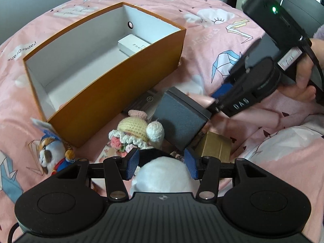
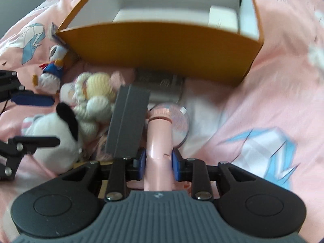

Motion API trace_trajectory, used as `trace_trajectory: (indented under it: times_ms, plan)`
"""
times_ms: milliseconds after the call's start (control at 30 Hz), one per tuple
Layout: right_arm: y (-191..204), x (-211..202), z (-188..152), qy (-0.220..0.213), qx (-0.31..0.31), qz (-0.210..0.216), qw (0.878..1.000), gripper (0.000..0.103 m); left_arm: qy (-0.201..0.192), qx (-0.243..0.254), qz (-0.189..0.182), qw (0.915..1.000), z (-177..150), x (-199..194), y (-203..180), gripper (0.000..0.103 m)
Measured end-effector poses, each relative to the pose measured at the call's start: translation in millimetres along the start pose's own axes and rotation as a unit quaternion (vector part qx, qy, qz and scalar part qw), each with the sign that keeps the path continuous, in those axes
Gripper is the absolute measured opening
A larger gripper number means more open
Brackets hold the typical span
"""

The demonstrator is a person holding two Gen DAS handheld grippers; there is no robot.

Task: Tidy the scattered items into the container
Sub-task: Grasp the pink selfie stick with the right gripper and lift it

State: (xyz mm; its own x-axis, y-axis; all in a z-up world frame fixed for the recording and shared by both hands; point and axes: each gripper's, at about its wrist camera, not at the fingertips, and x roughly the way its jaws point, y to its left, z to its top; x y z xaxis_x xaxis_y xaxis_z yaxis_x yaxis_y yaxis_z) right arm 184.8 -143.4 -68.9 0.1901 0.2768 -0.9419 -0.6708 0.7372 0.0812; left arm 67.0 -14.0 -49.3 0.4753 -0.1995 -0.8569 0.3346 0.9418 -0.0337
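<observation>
An open orange box (image 1: 113,93) (image 2: 162,46) with white inner walls sits on the bed, a small white carton (image 1: 132,44) in its far end. My right gripper (image 2: 159,160) (image 1: 214,99) is shut on the handle of a pink hand fan (image 2: 160,139), whose round head points toward the box. My left gripper (image 1: 162,164) (image 2: 55,121) holds a white plush toy with a black ear (image 1: 164,175) (image 2: 52,133), which fills the gap between its pads. A crocheted doll (image 1: 137,129) (image 2: 95,93) and a grey case (image 1: 180,117) (image 2: 127,121) lie just ahead.
A cat plush in blue clothes (image 1: 52,154) (image 2: 50,75) lies at the box's near corner. A dark flat packet (image 1: 141,101) (image 2: 160,85) and a gold carton (image 1: 214,145) rest among the pile. The pink printed duvet (image 1: 212,40) covers everything. A person's hand (image 1: 303,77) grips the right tool.
</observation>
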Motion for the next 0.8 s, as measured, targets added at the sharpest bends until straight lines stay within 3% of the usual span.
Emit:
trace_trajectory:
  times_ms: [67, 233, 433, 600, 800]
  plan:
    - [-0.6, -3.9, 5.7, -0.009, -0.005, -0.01, 1.0, 0.03, -0.005, -0.003, -0.005, 1.0, 2.7, 3.0, -1.0, 0.058]
    - [-2.5, -4.7, 8.9, -0.024, 0.006, 0.04, 0.999, 0.03, -0.013, -0.017, -0.003, 0.9998, 9.1, 5.6, -3.7, 0.058]
    - [18.2, 2.1, 20.7, -0.048, -0.02, 0.051, 0.997, 0.03, -0.018, -0.03, -0.001, 0.9994, 7.2, -3.7, -2.2, 0.058]
    - [15.3, 0.0, 26.3, -0.06, -0.005, 0.071, 0.996, 0.03, -0.016, -0.061, -0.004, 0.998, 2.8, -5.0, 6.6, 0.058]
    - [17.2, 5.4, 19.5, -0.044, -0.009, 0.044, 0.998, 0.03, -0.025, -0.075, -0.02, 0.9967, 3.2, -6.5, 10.3, 0.058]
